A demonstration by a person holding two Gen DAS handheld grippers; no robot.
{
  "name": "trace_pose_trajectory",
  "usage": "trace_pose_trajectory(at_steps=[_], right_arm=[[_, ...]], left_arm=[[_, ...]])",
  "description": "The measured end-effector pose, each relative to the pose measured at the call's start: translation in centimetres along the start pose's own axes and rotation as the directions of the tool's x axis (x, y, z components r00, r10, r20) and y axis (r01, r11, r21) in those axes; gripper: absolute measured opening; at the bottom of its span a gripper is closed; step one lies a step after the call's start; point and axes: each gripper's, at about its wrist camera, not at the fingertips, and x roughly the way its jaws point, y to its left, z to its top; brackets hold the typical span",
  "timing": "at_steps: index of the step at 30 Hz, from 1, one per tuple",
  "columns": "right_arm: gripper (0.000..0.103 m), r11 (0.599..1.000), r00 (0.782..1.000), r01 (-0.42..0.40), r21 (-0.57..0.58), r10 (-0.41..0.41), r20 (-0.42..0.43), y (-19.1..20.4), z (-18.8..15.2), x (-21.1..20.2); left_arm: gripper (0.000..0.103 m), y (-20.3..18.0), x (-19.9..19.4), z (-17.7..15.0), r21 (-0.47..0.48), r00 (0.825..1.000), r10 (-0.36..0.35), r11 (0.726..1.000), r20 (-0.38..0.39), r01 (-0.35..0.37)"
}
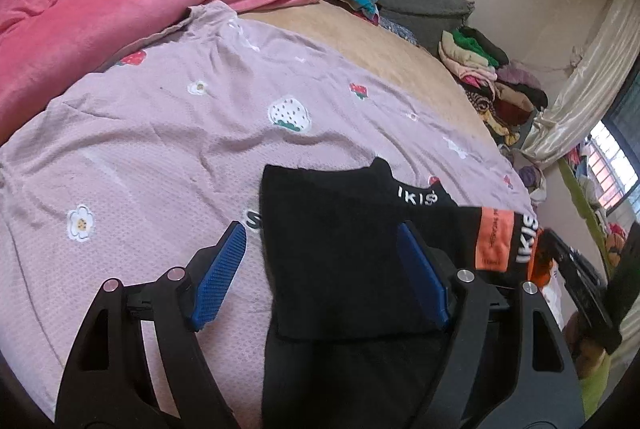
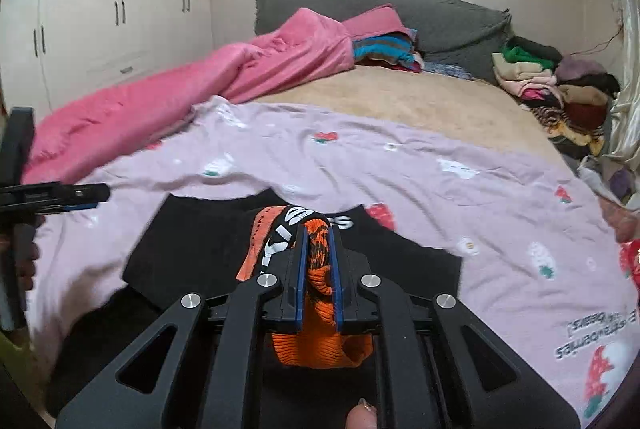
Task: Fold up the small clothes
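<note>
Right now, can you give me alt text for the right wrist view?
The right tongs are shut on the orange cuff of a black garment, which lies on a lilac strawberry-print sheet. A pink blanket is bunched beyond.

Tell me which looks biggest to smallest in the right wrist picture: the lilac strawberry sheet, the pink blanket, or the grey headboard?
1. Lilac strawberry sheet, biggest, though it lies nearest the camera.
2. Pink blanket.
3. Grey headboard, partly hidden and farthest, so unsure against the blanket.
</note>
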Motion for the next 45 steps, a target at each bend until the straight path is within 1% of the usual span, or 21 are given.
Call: trace_pose_trajectory(at_steps=[5, 7, 12, 19, 21, 24, 25, 27, 29, 33, 35, 37, 39, 40, 41, 42, 43, 45], right_arm=[[0.009, 0.999, 0.998, 0.045, 0.023, -0.044, -0.049, -1.7, -1.5, 1.5], [0.007, 0.997, 0.997, 0.064, 0.036, -0.061, -0.056, -2.1, -2.0, 1.8], [0.007, 0.994, 0.993, 0.096, 0.057, -0.092, -0.079, -3.2, -3.1, 2.5], [0.007, 0.99, 0.989, 0.124, 0.066, -0.118, -0.09, -3.7, -3.6, 2.8], [0.008, 0.988, 0.987, 0.138, 0.07, -0.131, -0.092, -3.8, -3.8, 2.8], [0.012, 0.985, 0.986, 0.155, 0.082, -0.148, -0.082, -4.0, -3.9, 2.5], [0.013, 0.984, 0.986, 0.154, 0.092, -0.147, -0.083, -4.1, -4.0, 2.4], [0.02, 0.985, 0.987, 0.143, 0.098, -0.135, -0.088, -4.0, -4.2, 2.4], [0.024, 0.988, 0.988, 0.125, 0.09, -0.116, -0.098, -3.4, -4.4, 2.5], [0.03, 0.998, 0.988, 0.029, 0.061, -0.019, -0.152, -1.0, -5.1, 3.5], [0.032, 0.998, 0.982, -0.025, 0.054, 0.034, -0.185, 0.5, -5.5, 4.1], [0.036, 0.997, 0.975, -0.066, 0.046, 0.075, -0.207, 1.6, -5.8, 4.5], [0.042, 0.996, 0.969, -0.084, 0.024, 0.088, -0.231, 2.7, -6.1, 5.3], [0.042, 0.996, 0.965, -0.086, 0.016, 0.087, -0.248, 2.8, -6.3, 5.7], [0.042, 0.997, 0.961, -0.071, 0.006, 0.07, -0.268, 2.9, -6.6, 6.3], [0.042, 0.999, 0.953, -0.036, -0.003, 0.033, -0.3, 2.6, -7.1, 7.1], [0.041, 1.0, 0.944, -0.014, -0.002, 0.013, -0.329, 2.2, -7.6, 7.7], [0.04, 1.0, 0.936, -0.021, 0.021, 0.027, -0.351, 1.5, -8.4, 8.0]], left_arm=[[0.07, -2.0, 1.8, -0.7, 0.07, 0.999, 0.021, 0.997, -0.037, -0.018], [0.07, -2.8, 2.4, -1.0, 0.087, 0.999, 0.017, 0.996, -0.051, -0.013], [0.07, -4.8, 4.4, -1.7, 0.158, 0.996, 0.031, 0.987, -0.086, -0.017], [0.07, -6.6, 6.8, -2.8, 0.219, 0.99, 0.044, 0.976, -0.136, -0.013], [0.07, -6.9, 7.3, -3.1, 0.241, 0.988, 0.058, 0.97, -0.143, -0.022], [0.07, -7.0, 7.7, -3.4, 0.249, 0.986, 0.066, 0.968, -0.15, -0.027], [0.07, -6.9, 7.8, -3.5, 0.251, 0.986, 0.069, 0.968, -0.153, -0.029], [0.07, -6.8, 8.0, -3.7, 0.253, 0.984, 0.077, 0.967, -0.16, -0.034], [0.07, -6.7, 8.3, -3.9, 0.255, 0.982, 0.083, 0.966, -0.17, -0.038], [0.07, -5.8, 9.0, -4.5, 0.243, 0.974, 0.102, 0.969, -0.204, -0.051], [0.07, -5.2, 9.4, -4.8, 0.234, 0.968, 0.115, 0.97, -0.223, -0.061], [0.07, -4.7, 9.7, -5.2, 0.234, 0.965, 0.116, 0.97, -0.235, -0.059], [0.07, -4.5, 9.6, -5.5, 0.237, 0.966, 0.112, 0.97, -0.235, -0.055], [0.07, -4.4, 9.6, -5.6, 0.239, 0.966, 0.111, 0.969, -0.233, -0.054], [0.07, -4.4, 9.5, -5.7, 0.241, 0.966, 0.111, 0.969, -0.232, -0.054], [0.07, -4.4, 9.4, -5.8, 0.244, 0.967, 0.11, 0.968, -0.229, -0.052], [0.07, -4.4, 9.4, -5.9, 0.245, 0.968, 0.108, 0.968, -0.228, -0.05], [0.07, -4.3, 9.2, -6.1, 0.246, 0.968, 0.1, 0.969, -0.23, -0.041]])
